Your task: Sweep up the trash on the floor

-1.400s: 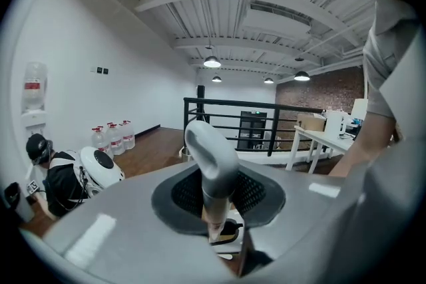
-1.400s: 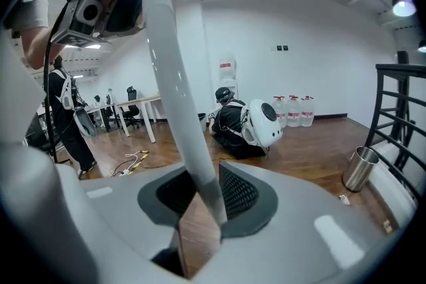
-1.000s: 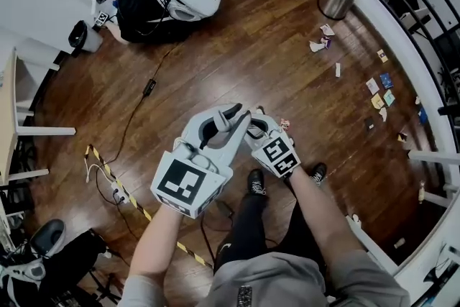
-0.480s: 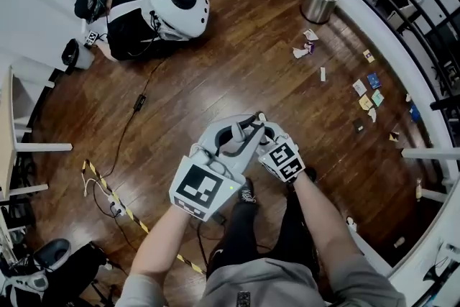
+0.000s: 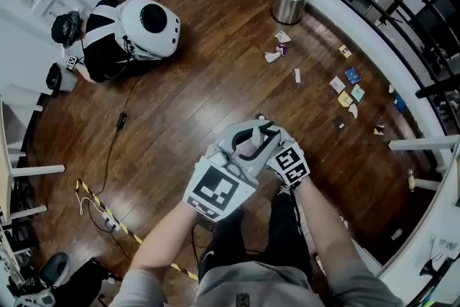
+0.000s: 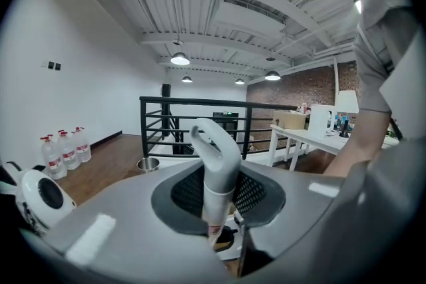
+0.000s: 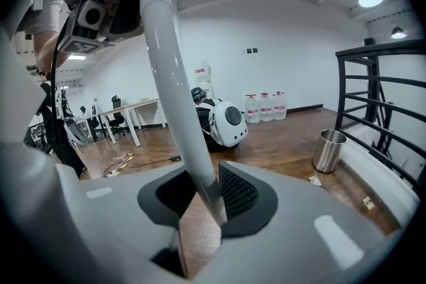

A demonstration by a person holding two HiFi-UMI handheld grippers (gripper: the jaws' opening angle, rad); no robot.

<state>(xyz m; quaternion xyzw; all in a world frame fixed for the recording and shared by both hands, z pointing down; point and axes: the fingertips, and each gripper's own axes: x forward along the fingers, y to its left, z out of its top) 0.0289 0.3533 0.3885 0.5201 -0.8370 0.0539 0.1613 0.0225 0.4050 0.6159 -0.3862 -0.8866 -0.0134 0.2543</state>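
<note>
Gripping the broom handle [image 6: 216,169] near its hooked top, the left gripper [image 5: 241,139] has its jaws clenched, and the right gripper [image 5: 267,134] clamps the shaft lower down. Trash [image 5: 345,91] lies scattered on the floor [image 5: 194,83] by the railing. The handle is probably light, stiff and smooth, so spaced holds suit it.

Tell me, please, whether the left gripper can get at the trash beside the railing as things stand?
Probably not yet: the left gripper is shut on the grey handle, and the trash lies well ahead, though the wooden floor between looks unobstructed.
</note>
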